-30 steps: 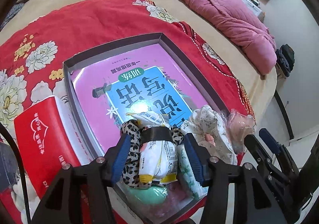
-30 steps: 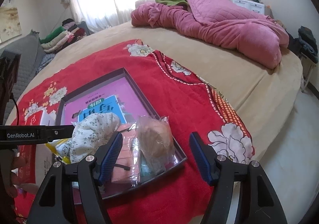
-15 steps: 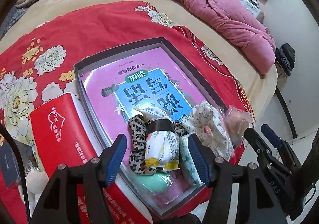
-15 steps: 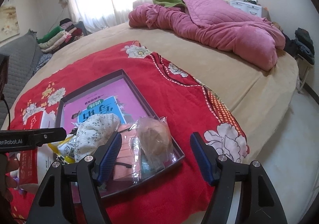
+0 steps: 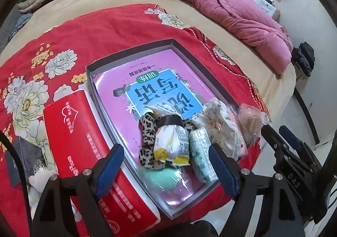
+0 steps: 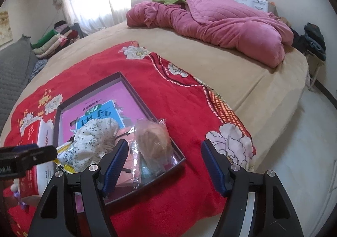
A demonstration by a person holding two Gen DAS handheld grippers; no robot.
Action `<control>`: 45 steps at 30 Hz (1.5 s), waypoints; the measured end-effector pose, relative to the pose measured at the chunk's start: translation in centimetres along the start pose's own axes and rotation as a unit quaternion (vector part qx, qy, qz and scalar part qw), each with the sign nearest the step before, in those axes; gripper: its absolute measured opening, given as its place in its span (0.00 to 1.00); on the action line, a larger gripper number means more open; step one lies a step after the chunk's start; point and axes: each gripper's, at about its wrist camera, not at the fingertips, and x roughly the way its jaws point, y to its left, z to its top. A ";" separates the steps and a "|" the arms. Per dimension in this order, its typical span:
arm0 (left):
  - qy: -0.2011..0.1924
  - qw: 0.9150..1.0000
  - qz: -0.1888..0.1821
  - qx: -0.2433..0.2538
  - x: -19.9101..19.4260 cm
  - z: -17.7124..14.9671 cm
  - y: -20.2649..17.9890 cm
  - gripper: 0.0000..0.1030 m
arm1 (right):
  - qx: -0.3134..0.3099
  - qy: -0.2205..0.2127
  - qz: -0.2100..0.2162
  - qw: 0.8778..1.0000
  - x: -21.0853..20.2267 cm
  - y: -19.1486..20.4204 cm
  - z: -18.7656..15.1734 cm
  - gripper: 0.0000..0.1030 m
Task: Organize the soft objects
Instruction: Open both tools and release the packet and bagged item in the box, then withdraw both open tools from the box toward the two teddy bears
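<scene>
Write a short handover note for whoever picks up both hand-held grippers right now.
Left hand-held gripper: open, jaws have just been opening, nothing gripped; it hangs above the yellow-white packet wrapped in a leopard-print band.
Right hand-held gripper: open and empty, over the tray's near corner by the bagged brown item.
Tray: holds a pink book, with floral cloth, green and pink soft pieces piled at the near end.
Still outside: red box beside the tray and a white fluffy thing on the red blanket.

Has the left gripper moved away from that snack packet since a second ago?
Yes. The left gripper has backed up off the snack packet, its jaws opening; the packet stays in the tray.
</scene>
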 end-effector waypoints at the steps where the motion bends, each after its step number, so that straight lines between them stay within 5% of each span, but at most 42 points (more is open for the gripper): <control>1: 0.000 1.000 0.001 0.001 -0.2 -0.1 -0.1 0.80 | 0.000 -0.003 0.001 1.000 -0.2 0.0 0.0 0.71; 25: -0.024 0.999 0.022 -0.005 -4.8 -2.6 0.9 0.80 | -0.007 -0.038 -0.006 0.999 -4.6 1.1 0.5 0.76; 45: -0.068 0.997 0.035 -0.010 -9.9 -4.8 2.6 0.80 | -0.060 -0.075 0.009 0.995 -10.3 5.9 0.2 0.76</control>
